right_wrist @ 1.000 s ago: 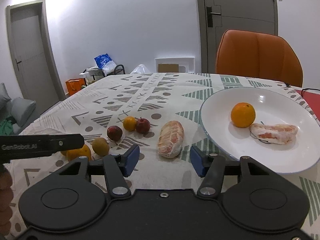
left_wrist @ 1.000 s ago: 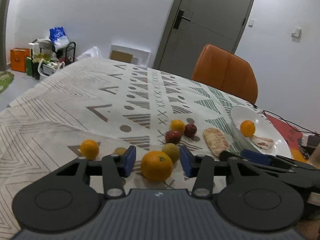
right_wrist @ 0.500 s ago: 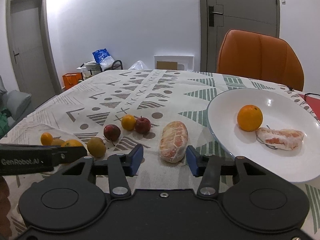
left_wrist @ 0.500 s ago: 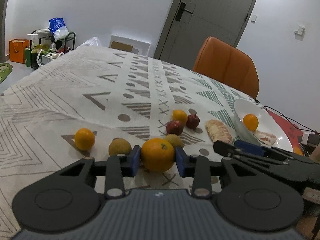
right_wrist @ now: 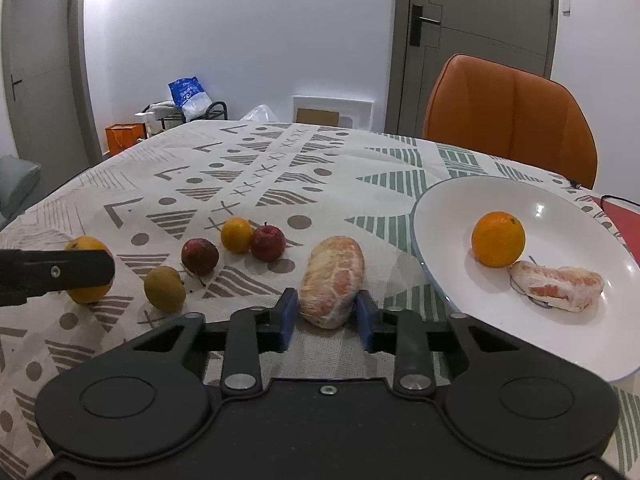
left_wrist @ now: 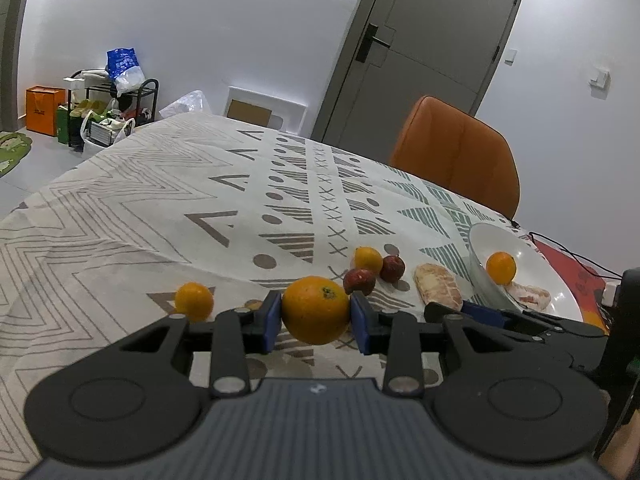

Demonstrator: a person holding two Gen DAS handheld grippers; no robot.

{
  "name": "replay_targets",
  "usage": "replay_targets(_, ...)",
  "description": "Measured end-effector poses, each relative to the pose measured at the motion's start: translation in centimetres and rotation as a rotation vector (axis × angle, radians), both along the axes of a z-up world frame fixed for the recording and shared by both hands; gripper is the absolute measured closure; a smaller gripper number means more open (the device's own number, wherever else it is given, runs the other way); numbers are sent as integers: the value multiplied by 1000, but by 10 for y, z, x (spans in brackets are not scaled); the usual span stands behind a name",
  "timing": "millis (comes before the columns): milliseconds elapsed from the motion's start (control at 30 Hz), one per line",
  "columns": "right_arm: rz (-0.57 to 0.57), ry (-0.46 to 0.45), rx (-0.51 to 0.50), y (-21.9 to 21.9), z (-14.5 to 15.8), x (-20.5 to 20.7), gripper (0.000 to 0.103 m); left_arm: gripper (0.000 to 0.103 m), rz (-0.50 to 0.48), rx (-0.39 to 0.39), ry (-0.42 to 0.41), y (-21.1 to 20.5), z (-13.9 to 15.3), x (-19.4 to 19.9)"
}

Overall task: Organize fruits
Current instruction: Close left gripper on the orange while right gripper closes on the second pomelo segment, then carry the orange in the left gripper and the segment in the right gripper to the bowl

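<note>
My left gripper [left_wrist: 316, 318] is shut on a large orange [left_wrist: 316, 309] and holds it above the patterned tablecloth. My right gripper [right_wrist: 326, 318] has its blue pads on both sides of a peeled pomelo piece [right_wrist: 333, 280] that lies on the cloth. A white plate [right_wrist: 448, 204] at the right holds an orange [right_wrist: 498, 239] and another peeled piece [right_wrist: 558, 286]. On the cloth lie two red apples [right_wrist: 267, 242], a small orange [right_wrist: 237, 234], a brownish-green fruit [right_wrist: 165, 289] and another small orange [left_wrist: 194, 301].
An orange chair [right_wrist: 508, 116] stands behind the table's far right side. A red mat with cables [left_wrist: 572, 268] lies right of the plate. A shoe rack with bags [left_wrist: 108, 112] stands on the floor at the back left.
My left gripper closed on the large orange and lifted it off the cloth. My right gripper moved forward and narrowed around the peeled pomelo piece.
</note>
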State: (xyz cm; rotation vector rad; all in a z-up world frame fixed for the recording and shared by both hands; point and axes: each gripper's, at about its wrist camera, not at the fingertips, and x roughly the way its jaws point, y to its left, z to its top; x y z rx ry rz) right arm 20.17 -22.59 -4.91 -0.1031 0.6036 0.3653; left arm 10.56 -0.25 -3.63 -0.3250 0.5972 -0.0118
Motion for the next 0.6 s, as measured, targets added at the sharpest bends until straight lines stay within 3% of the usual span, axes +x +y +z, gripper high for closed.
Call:
replay_targets(533, 38, 53, 22, -17, 6, -32, 73, 67, 13, 9, -10, 1, 3, -7)
replay_targets(600, 40, 51, 18, -16, 6, -30, 66, 67, 12, 11, -9, 1, 2, -7)
